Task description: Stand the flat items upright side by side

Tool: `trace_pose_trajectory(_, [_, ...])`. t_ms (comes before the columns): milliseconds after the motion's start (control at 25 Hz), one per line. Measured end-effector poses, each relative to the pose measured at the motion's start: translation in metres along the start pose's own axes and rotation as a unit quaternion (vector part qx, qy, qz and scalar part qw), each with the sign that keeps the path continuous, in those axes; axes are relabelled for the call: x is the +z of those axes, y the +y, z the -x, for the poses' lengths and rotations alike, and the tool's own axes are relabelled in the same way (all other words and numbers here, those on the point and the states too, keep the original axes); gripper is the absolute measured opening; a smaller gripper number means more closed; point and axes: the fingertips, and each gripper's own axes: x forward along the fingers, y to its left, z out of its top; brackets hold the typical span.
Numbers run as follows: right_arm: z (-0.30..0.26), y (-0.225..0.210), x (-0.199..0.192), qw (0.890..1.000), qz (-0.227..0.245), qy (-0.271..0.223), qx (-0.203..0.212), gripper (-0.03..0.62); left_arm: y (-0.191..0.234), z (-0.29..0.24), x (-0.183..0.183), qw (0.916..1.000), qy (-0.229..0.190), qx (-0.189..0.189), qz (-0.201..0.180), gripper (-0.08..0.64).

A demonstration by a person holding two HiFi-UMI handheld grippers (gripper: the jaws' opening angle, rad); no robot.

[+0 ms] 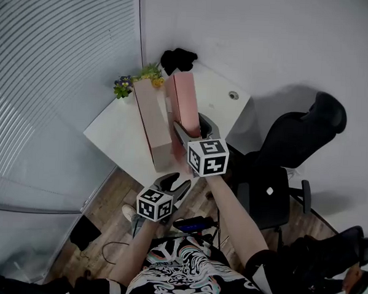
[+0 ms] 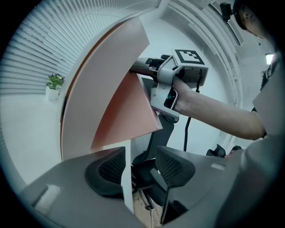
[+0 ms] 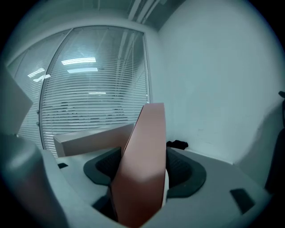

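Right gripper view: right gripper [image 3: 143, 171] jaws clamped on a pink flat cardboard box [image 3: 145, 142], tilted over the white table [image 1: 115, 138]. A second pink flat box [image 1: 153, 126] stands on edge just beside it. Left gripper [image 2: 139, 167] jaws apart, gripping nothing.

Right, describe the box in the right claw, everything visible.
The box is long, flat and plain pink, cardboard by its look. The right claw grips its broad faces at the near end, holding it on edge, slightly tilted, over the white table. A second pink box stands close on its left; whether they touch is unclear.
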Motion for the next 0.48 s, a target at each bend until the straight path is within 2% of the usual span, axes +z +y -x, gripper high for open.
trace_pose_trajectory(160, [0.015,0.008,-0.004,0.998,0.017,-0.059,-0.007,0.311,0.004,0.001,-0.002,1.0,0.001,0.003,0.003,0.196])
trace_pose_trajectory(320, [0.019,0.016,-0.006,0.996,0.031,-0.079,0.0,0.313,0.006,0.0,-0.001,1.0,0.003,0.004,0.001,0.196])
trace_pose_trajectory(480, [0.033,0.018,-0.012,0.994,0.031,-0.106,-0.017,0.313,0.006,0.0,-0.001,1.0,0.003,0.006,-0.001,0.196])
